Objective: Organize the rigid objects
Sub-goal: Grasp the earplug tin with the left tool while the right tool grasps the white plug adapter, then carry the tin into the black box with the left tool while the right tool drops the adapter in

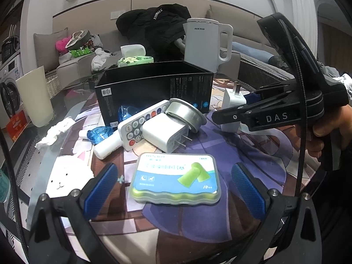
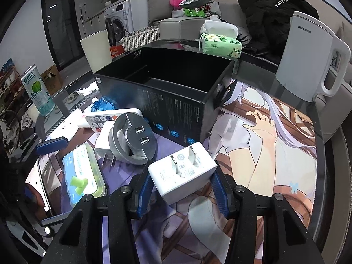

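My right gripper (image 2: 181,184) is shut on a white plug charger (image 2: 182,172), prongs pointing up, held just right of the open black box (image 2: 167,88); both show in the left wrist view, the charger (image 1: 232,107) and the gripper (image 1: 233,111). My left gripper (image 1: 175,184) is open, its pads on either side of an earplug case (image 1: 176,179) lying on the mat. Behind it lie a second white charger (image 1: 165,132), a round silver USB socket (image 1: 184,114), a white remote (image 1: 140,124), a white tube (image 1: 107,146) and a blue crystal piece (image 1: 99,133).
A white kettle (image 1: 206,44) stands behind the box, a tissue pack (image 1: 134,59) further back. A cream cup (image 1: 36,96) and a crumpled tissue (image 1: 57,132) sit at the left. A drink can (image 2: 38,90) stands near the glass table's left edge.
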Action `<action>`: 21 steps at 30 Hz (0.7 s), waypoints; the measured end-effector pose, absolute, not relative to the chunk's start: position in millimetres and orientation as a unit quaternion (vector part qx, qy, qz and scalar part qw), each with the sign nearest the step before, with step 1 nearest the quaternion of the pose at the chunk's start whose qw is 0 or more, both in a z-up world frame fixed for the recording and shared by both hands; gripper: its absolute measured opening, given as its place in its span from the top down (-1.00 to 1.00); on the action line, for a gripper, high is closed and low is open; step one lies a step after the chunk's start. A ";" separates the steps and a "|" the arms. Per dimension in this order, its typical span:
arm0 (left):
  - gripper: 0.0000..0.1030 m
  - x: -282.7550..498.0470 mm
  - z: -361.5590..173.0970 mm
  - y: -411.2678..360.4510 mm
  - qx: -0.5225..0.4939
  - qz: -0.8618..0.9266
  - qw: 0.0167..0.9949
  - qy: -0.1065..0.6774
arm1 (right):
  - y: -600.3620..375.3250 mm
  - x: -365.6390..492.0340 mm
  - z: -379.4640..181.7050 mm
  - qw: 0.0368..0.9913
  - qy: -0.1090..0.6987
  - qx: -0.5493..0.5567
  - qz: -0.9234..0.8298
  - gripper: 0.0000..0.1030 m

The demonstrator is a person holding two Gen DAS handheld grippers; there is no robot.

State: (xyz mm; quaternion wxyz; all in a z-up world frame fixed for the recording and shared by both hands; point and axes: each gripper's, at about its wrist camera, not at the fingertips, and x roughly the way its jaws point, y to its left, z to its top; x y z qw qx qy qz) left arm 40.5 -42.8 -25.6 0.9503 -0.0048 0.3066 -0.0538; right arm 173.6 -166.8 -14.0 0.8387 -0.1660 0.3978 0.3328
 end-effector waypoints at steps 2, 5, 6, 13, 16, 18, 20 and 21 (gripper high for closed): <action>-1.00 40.3 -25.4 -41.6 -0.005 -0.054 0.950 0.306 | -171.3 173.4 -12.9 0.842 0.396 -0.164 0.327 0.04; -1.00 40.7 -25.7 -40.4 -0.002 -0.051 0.950 0.308 | -178.5 173.7 -10.1 0.846 0.396 -0.159 0.320 0.04; -1.00 40.8 -25.9 -40.3 -0.001 -0.049 0.950 0.309 | -181.1 172.9 -8.4 0.849 0.393 -0.157 0.317 0.04; -0.90 45.8 -29.9 -46.0 0.021 -0.039 0.947 0.317 | -191.0 164.0 -2.9 0.854 0.384 -0.145 0.320 0.04; -0.59 47.8 -32.2 -47.2 0.020 -0.050 0.945 0.323 | -187.7 160.6 -4.3 0.851 0.384 -0.152 0.324 0.04; -0.59 46.7 -32.5 -48.3 0.024 -0.048 0.946 0.318 | -185.0 157.5 -5.3 0.850 0.383 -0.156 0.328 0.04; -0.59 45.7 -32.2 -48.1 0.020 -0.053 0.947 0.316 | -182.2 155.4 -6.0 0.848 0.381 -0.161 0.332 0.04; -0.59 44.9 -31.6 -47.3 0.016 -0.057 0.947 0.315 | -180.9 154.3 -6.4 0.846 0.381 -0.163 0.334 0.04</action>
